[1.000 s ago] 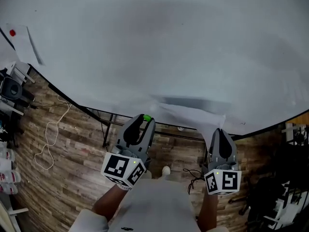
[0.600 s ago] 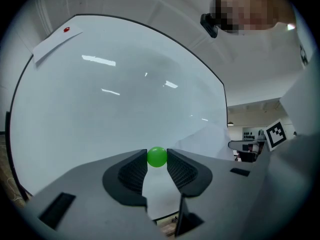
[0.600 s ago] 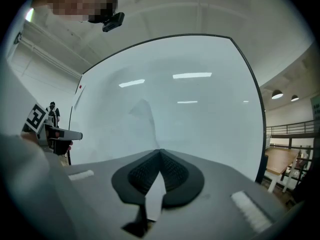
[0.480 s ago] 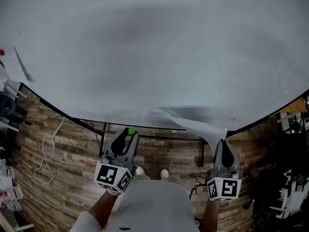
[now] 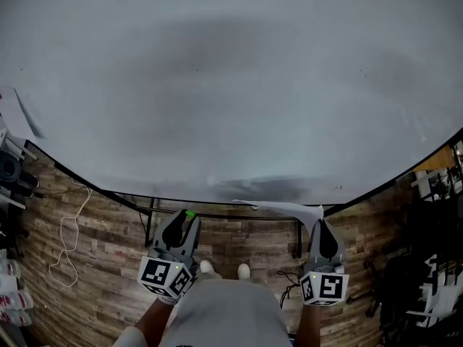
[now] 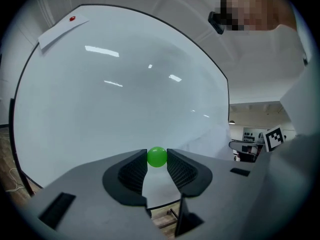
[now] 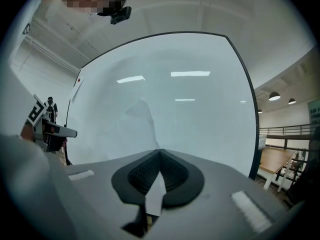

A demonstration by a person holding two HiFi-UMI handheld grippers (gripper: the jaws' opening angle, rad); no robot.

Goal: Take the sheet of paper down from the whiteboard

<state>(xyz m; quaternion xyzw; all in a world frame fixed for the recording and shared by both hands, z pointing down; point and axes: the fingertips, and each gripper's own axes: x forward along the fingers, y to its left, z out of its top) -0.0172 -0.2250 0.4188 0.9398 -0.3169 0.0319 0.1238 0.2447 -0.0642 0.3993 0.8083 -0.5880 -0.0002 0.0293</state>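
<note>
The whiteboard [image 5: 231,85] fills most of the head view. My right gripper [image 5: 320,230] is shut on a corner of the white sheet of paper [image 5: 286,209], which hangs free of the board by its lower edge. In the right gripper view the sheet [image 7: 142,121] rises from between the closed jaws of my right gripper [image 7: 159,156]. My left gripper [image 5: 187,219] is to the left of the sheet, shut on a small green ball magnet [image 5: 189,213]. The left gripper view shows the green magnet [image 6: 157,157] pinched between the jaw tips.
A second sheet [image 6: 62,30] is pinned by a red magnet [image 6: 73,19] at the board's upper left corner. Below the board are its stand's black legs [image 5: 153,219], wooden floor, a white cable [image 5: 69,237] at the left and equipment [image 5: 434,280] at the right.
Both grippers have come down and back from the board. The sheet has followed the right gripper and now lies flatter, just under the board's lower edge. The green magnet stays in the left jaws.
</note>
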